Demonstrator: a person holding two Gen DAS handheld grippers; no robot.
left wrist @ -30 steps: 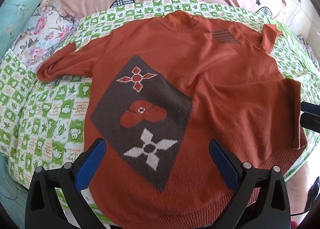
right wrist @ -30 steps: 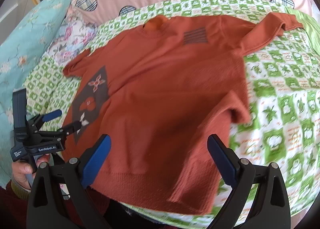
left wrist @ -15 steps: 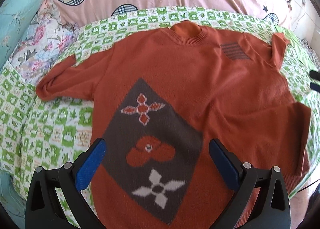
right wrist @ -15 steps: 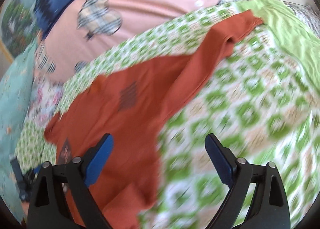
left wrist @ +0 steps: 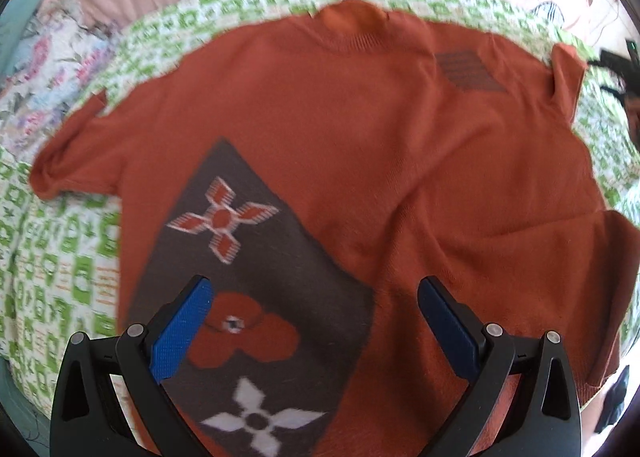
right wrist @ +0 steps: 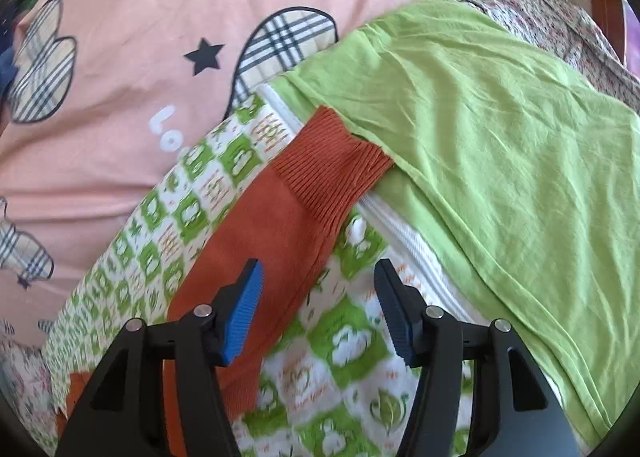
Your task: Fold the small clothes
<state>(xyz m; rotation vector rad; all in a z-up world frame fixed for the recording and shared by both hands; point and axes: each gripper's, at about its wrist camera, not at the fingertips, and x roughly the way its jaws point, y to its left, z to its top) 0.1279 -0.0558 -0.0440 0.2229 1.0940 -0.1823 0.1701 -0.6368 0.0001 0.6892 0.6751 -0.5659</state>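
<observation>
An orange knit sweater point(left wrist: 360, 145) with a brown diamond patch point(left wrist: 256, 297) lies flat, front up, on a green-and-white checked blanket point(left wrist: 60, 257). My left gripper point(left wrist: 316, 321) is open and empty, hovering over the sweater's lower front. In the right wrist view, the sweater's right sleeve point(right wrist: 280, 233) runs diagonally, its ribbed cuff point(right wrist: 332, 165) tucked against a lime green cloth point(right wrist: 480, 137). My right gripper point(right wrist: 320, 305) is open and empty, just above the sleeve below the cuff.
A pink pillow with plaid hearts and stars point(right wrist: 140, 57) lies behind the blanket. A floral cloth point(left wrist: 48, 69) sits at the left. A floral cover point(right wrist: 560, 25) lies at the far right. The right gripper shows dark at the left view's right edge point(left wrist: 616, 73).
My right gripper has swung right and forward from the sweater's hem to the right sleeve near its cuff. My left gripper has moved forward over the brown patch. Both stay open.
</observation>
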